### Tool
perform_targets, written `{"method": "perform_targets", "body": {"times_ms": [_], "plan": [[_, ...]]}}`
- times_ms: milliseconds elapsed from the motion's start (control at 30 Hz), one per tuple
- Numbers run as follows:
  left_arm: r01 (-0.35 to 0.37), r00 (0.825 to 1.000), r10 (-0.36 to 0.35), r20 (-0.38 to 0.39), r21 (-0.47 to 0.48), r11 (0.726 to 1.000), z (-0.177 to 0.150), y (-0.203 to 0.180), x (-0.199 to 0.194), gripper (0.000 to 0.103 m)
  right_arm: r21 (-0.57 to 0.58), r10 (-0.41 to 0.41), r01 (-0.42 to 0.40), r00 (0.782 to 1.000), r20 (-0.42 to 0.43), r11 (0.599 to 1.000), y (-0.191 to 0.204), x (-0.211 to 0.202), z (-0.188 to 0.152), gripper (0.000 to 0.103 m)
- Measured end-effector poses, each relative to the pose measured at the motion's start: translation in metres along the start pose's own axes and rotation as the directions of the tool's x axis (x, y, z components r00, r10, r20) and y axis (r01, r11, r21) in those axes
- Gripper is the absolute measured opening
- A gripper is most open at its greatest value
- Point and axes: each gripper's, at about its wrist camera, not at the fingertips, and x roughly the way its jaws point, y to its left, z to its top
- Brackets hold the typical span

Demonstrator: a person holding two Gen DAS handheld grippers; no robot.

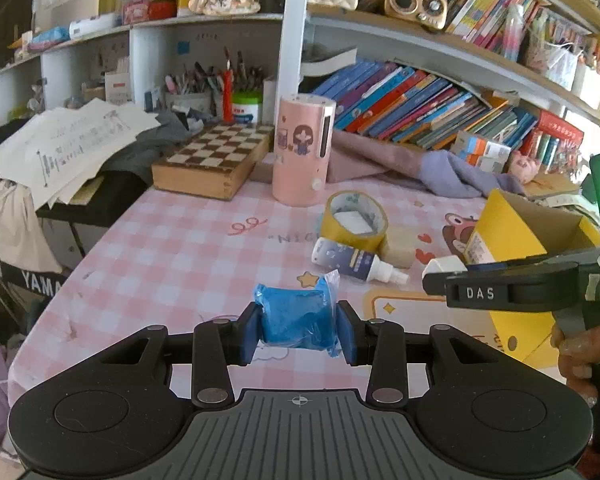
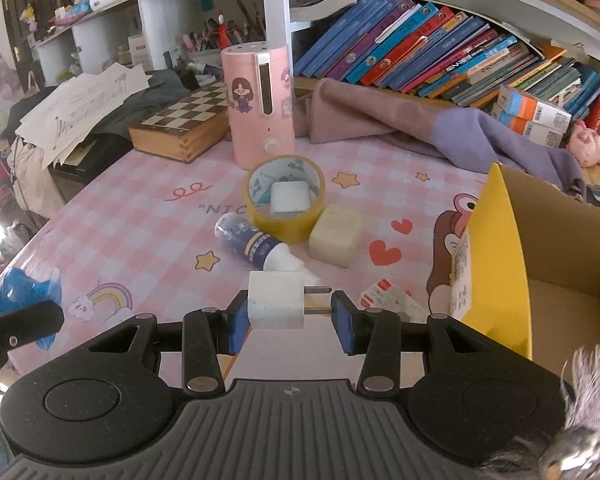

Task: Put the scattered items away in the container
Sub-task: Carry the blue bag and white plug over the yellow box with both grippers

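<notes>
Packet (image 1: 296,322) – clamped between claw (image 1: 299,330) pads

Black hand-held gripper (image 1: 299,330), blue pads (image 1: 247,334)

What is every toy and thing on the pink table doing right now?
left gripper: shut on the blue packet.
right gripper: shut on the white plug, prongs pointing right.
yellow box: open.
tape roll: on the table, a white block inside its ring.
spray bottle: lying on its side.
cream block: resting beside the tape roll.
pink cylinder: standing upright.
</notes>
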Motion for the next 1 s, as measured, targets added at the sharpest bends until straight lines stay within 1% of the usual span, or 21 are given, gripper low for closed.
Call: {"method": "perform_targets", "body": {"times_ms": [200, 367, 467, 833, 1000], "plan": [[0.025, 0.999, -0.025, 0.026, -0.004, 1.0, -0.004, 0.005, -0.018, 0.037, -0.006, -0.015, 0.015, 1.0, 0.028, 1.0, 0.01, -0.023, -0.007, 0.041], [0.051, 0.997, -0.05, 0.064, -0.018, 0.999, -0.004, 0.01, -0.038, 0.037, 0.003, -0.027, 0.027, 0.998, 0.051, 1.0, 0.014, -0.046, -0.012, 0.041], [0.063, 0.995, -0.061, 0.073, -0.02, 0.998, -0.007, 0.012, -0.049, 0.037, 0.007, -0.033, 0.033, 0.998, 0.058, 0.999, 0.02, -0.061, -0.019, 0.041], [0.119, 0.992, -0.119, 0.048, -0.006, 0.993, -0.036, 0.013, -0.081, 0.037, 0.029, -0.064, 0.062, 0.997, 0.051, 0.998, 0.04, -0.097, -0.059, 0.041], [0.154, 0.987, -0.155, 0.037, 0.021, 0.988, -0.047, 0.008, -0.094, 0.037, 0.058, -0.084, 0.081, 0.995, 0.047, 0.995, 0.044, -0.118, -0.078, 0.041]]}}
